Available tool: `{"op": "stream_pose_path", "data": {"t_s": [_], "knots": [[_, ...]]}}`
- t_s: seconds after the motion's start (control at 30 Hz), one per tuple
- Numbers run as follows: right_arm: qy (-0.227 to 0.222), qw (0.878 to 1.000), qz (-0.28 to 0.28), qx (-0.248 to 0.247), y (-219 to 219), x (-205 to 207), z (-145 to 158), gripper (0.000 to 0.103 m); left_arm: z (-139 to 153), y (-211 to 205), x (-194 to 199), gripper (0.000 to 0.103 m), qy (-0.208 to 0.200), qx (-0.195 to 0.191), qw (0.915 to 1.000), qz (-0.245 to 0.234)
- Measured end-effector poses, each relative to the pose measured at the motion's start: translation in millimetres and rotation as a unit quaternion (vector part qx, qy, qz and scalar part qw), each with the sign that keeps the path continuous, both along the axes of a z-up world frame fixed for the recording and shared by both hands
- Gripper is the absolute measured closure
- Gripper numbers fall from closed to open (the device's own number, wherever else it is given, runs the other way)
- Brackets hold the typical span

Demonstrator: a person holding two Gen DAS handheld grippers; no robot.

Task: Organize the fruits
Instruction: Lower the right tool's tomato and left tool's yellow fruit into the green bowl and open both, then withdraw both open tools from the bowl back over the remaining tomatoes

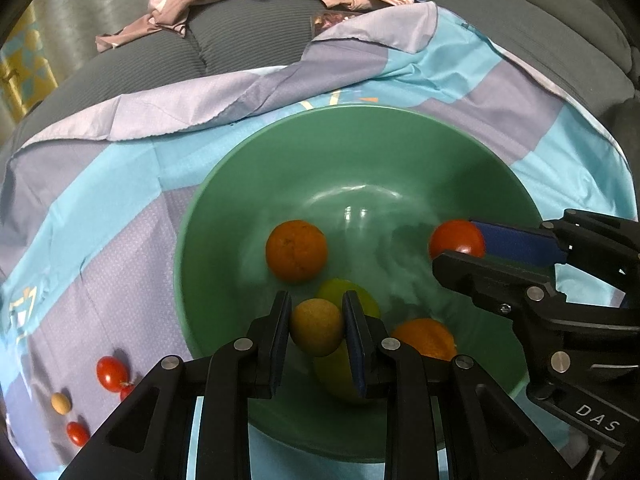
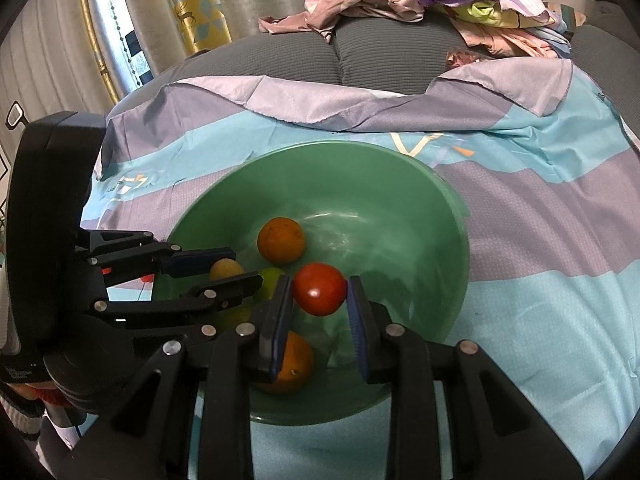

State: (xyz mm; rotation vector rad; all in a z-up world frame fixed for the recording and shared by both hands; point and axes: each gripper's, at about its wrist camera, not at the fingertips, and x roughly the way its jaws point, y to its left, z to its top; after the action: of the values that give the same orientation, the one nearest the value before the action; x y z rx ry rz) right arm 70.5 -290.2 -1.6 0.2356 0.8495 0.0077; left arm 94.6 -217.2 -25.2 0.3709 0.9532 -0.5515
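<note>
Left wrist view: a small tan fruit (image 1: 316,327) is clamped by the left gripper (image 1: 316,330) over the green bowl (image 1: 248,152). Right wrist view: a red tomato (image 2: 320,289) is pinched by the right gripper (image 2: 320,304) above the bowl's middle.

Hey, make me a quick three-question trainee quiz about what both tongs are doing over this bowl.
1. True or false: the left tongs hold a small tan round fruit.
2. What do the right tongs hold: A) round red tomato B) banana?
3. How many round orange fruits lie in the green plastic bowl?

Key: 1 true; 2 A; 3 two.
</note>
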Motion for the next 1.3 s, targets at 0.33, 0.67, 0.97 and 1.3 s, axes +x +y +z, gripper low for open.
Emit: {"op": "stream_pose_path", "data": {"t_s": [0.33, 0.67, 0.97, 1.3], "knots": [[-0.005, 1.000, -0.022, 0.005, -4, -11, 7, 0.060, 12, 8, -6, 0.054, -0.018, -0.002, 0.9997, 0.014], [-0.041, 0.999, -0.034, 0.010, 5, -47, 41, 0.038, 44, 31, -38, 0.040, -0.052, -0.025, 0.9980, 0.028], [-0.068, 0.998, -0.005, 0.002, 37, -82, 77, 0.021, 76, 78, -89, 0.038, -0.092, -0.044, 0.9925, 0.067], [-0.080, 0.996, 0.050, 0.007, 86, -106, 95, 0.020, 95, 142, -139, 0.021, -0.138, -0.045, 0.9803, 0.134]]}}
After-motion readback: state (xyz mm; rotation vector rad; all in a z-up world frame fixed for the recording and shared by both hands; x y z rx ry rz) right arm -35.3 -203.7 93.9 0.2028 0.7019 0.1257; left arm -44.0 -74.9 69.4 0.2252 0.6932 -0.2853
